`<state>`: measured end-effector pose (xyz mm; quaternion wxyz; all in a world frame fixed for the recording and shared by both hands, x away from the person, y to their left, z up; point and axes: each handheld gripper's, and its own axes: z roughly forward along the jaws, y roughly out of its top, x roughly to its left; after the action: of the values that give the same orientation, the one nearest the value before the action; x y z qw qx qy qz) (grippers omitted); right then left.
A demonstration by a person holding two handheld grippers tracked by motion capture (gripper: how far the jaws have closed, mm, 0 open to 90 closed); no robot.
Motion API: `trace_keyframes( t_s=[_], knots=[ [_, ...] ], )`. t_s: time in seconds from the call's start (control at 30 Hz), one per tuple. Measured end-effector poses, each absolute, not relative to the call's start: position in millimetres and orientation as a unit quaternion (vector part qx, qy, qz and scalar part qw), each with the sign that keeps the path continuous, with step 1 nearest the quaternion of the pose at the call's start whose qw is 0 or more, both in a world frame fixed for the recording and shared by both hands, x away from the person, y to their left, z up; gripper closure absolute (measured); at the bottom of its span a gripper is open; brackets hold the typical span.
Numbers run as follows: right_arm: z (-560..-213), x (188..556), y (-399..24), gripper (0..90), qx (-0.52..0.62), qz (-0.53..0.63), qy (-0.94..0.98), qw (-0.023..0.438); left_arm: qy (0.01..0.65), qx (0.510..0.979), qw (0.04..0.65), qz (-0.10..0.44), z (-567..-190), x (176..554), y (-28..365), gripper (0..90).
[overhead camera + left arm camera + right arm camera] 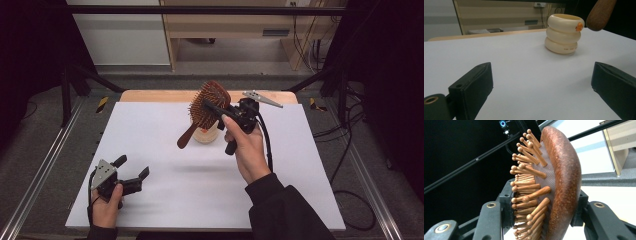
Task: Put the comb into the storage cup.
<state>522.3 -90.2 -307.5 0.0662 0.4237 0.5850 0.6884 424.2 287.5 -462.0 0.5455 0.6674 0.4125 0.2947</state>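
A wooden hairbrush (206,109) with wooden bristle pins hangs in the air over the middle of the table, handle slanting down to the left. My right gripper (216,113) is shut on its head; in the right gripper view the jaws press the brush (554,187) from both sides. Just below and behind the brush stands a cream ribbed cup (206,134), seen in the left gripper view as three stacked rings (564,33) with a small orange mark. The brush handle's tip (600,13) hovers beside its rim. My left gripper (132,169) rests open at the front left, nothing between its jaws.
The white table top (150,145) stretches around the cup. A wooden strip (150,96) edges its far side. Metal frame rails (45,160) run along both sides, and a wooden shelf unit (235,30) stands beyond the table.
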Motion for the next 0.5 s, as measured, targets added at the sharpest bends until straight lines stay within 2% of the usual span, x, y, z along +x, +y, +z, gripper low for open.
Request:
trace_keyframes(
  t_s=[0.5],
  knots=[
    [-281.7, 541.8, -89.4, 51.1, 0.433, 0.698, 0.564, 0.080, 0.405, 0.675, 0.543, 0.291, -462.5, 424.5, 283.6, 3.5]
  ],
)
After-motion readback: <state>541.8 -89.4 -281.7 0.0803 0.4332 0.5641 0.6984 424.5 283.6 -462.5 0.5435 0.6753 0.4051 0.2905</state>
